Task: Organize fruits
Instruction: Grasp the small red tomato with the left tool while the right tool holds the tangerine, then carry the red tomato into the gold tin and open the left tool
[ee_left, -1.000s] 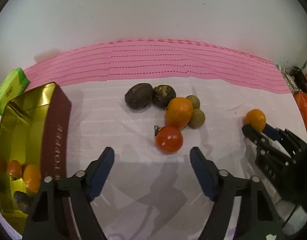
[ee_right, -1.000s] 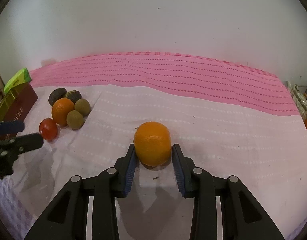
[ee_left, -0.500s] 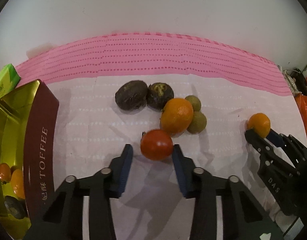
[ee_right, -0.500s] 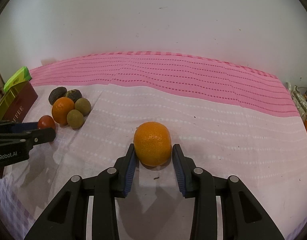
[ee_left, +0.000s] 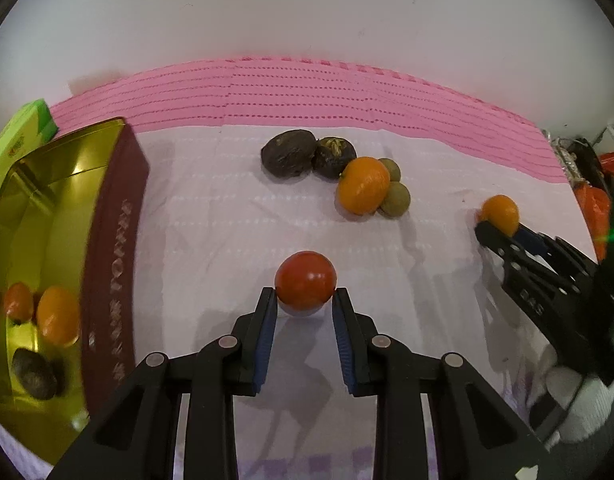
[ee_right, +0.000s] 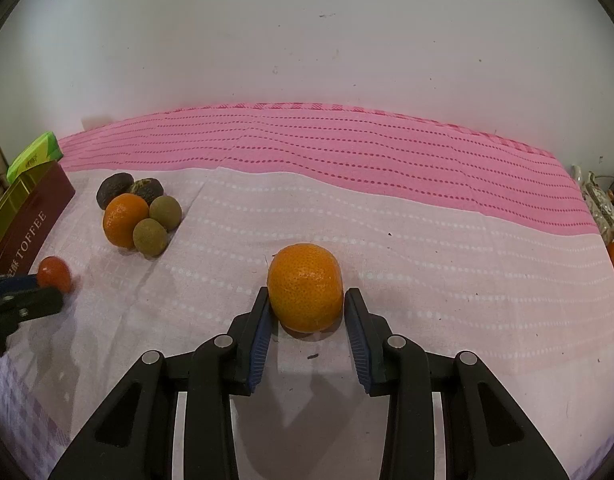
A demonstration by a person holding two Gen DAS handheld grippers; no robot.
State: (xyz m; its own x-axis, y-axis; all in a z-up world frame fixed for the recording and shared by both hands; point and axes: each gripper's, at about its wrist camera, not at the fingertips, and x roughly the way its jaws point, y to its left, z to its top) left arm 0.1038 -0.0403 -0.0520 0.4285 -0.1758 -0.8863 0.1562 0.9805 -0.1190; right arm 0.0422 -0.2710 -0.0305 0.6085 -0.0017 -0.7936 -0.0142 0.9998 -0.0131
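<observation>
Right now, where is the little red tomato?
The tomato sits pinched between the left tongs in the left wrist view, right of the toffee tin and nearer than the fruit pile.

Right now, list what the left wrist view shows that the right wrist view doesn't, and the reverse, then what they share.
Only the left wrist view shows inside the gold tin: two orange fruits and a dark one. Only the right wrist view shows the orange's full face, with a gap at the right gripper's right pad. Both show the fruit pile, the green box, and the left gripper shut on the tomato.
</observation>
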